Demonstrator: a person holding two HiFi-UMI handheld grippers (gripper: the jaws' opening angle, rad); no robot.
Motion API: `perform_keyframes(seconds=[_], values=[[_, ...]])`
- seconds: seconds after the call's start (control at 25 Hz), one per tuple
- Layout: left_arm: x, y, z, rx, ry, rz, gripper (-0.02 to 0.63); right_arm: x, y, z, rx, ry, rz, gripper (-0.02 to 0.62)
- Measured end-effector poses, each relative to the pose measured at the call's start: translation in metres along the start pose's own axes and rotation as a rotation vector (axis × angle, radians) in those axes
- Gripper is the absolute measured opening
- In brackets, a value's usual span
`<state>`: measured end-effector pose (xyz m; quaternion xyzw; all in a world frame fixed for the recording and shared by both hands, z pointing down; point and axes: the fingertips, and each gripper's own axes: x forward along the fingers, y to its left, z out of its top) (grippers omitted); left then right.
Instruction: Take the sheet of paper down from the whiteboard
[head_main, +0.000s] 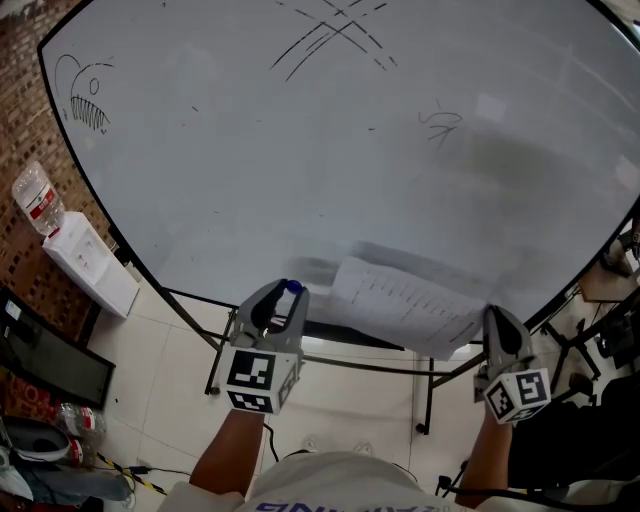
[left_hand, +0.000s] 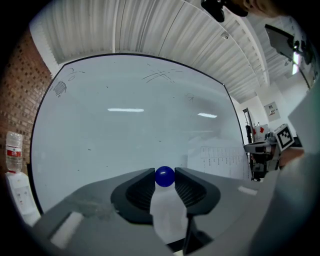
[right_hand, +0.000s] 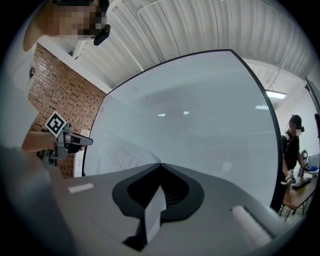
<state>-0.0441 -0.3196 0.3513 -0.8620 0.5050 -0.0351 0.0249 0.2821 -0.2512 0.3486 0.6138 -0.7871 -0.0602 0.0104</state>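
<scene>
The white printed sheet of paper (head_main: 405, 305) hangs loose in front of the lower part of the whiteboard (head_main: 300, 150). My right gripper (head_main: 494, 320) is shut on the sheet's right edge; in the right gripper view the paper (right_hand: 155, 210) runs edge-on between the closed jaws, and the rest of the sheet (right_hand: 117, 157) spreads out to the left. My left gripper (head_main: 289, 291) is level, just left of the sheet, shut on a small round blue magnet (left_hand: 164, 176). The left gripper view also shows the sheet (left_hand: 220, 160) off to the right.
The board carries a fish sketch (head_main: 85, 100) and crossed strokes (head_main: 335, 35). A white water dispenser (head_main: 90, 262) with a bottle (head_main: 38, 200) stands by the brick wall at left. The board's black stand (head_main: 425, 385) is below. A person (right_hand: 294, 145) stands at a desk, far right.
</scene>
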Motion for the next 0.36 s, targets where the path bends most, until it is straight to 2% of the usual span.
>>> perform_keyframes(seconds=[0.36], values=[[0.0033, -0.0037, 0.0001, -0.005, 0.006, 0.003, 0.134, -0.0015, -0.0054, 0.0008, -0.018, 0.0, -0.002, 0.006]])
